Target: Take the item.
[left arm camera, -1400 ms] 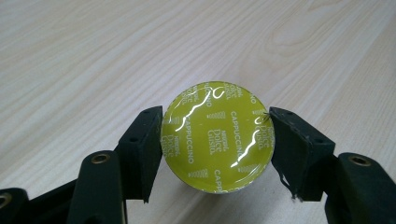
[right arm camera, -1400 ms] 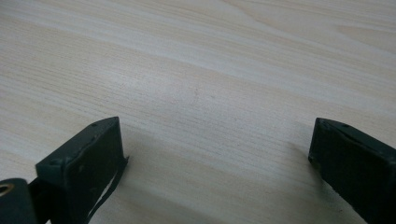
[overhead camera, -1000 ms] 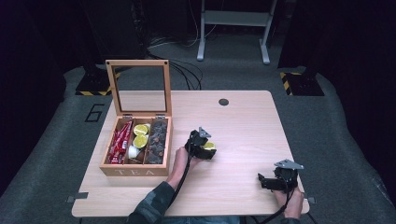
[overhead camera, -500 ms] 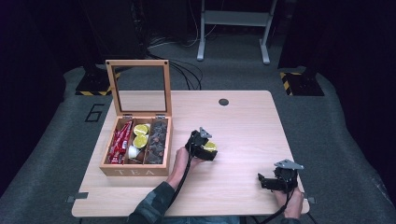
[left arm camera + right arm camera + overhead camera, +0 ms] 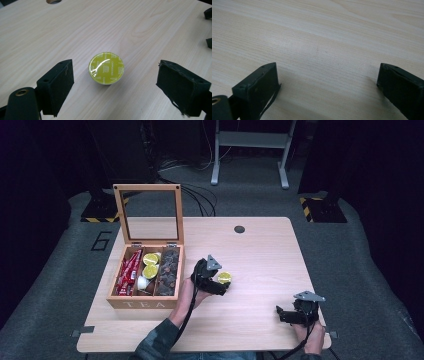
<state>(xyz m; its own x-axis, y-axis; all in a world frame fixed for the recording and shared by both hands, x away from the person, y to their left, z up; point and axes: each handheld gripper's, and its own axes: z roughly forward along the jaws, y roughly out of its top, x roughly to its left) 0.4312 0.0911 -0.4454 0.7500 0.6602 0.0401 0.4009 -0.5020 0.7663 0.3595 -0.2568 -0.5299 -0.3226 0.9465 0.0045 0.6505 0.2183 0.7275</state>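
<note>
yellow capsules (image 5: pixel 224 277): 3 | tea box (image 5: pixel 142 303): 1 | grippers (image 5: pixel 218 287): 2

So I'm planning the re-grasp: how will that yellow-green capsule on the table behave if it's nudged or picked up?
The yellow-green capsule sits flat, foil lid up, so it probably slides rather than rolls. It looks small and likely light, so a push could skid it across the smooth table. Its glossy foil may dent; the left gripper should squeeze the sides gently.

Looks like a lab or recording studio: dark surroundings, grey padded floor mat (image 5: pixel 60 285) with a painted number six, black-and-yellow hazard tape (image 5: pixel 320 202) on stand bases, loose cables (image 5: pixel 200 200), a metal frame (image 5: pixel 250 150) behind one light wooden table (image 5: pixel 270 255).
</note>
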